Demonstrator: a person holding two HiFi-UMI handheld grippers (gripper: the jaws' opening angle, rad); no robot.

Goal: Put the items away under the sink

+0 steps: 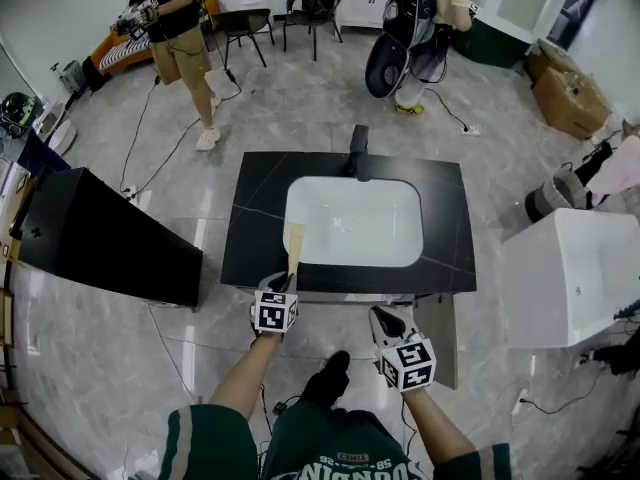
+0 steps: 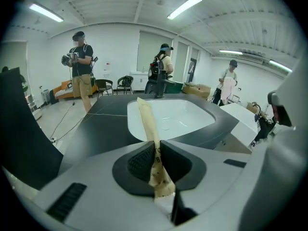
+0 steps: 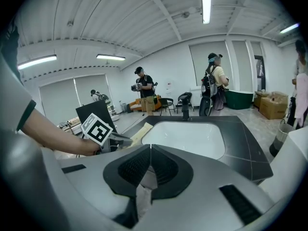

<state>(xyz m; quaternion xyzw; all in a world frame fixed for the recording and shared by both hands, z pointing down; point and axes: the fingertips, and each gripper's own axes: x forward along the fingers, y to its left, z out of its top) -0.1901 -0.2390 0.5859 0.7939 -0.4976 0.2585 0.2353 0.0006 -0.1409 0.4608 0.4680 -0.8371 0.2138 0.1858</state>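
My left gripper's pads are ribbed, rubbery black, and the housing around them is smooth matt grey plastic. They pinch a tan paper pouch, matt and a little creased, with dark print. The countertop looks like matt black stone with thin pale veins. The basin is glossy white, the far tap matt black, the floor polished grey marble-look tile
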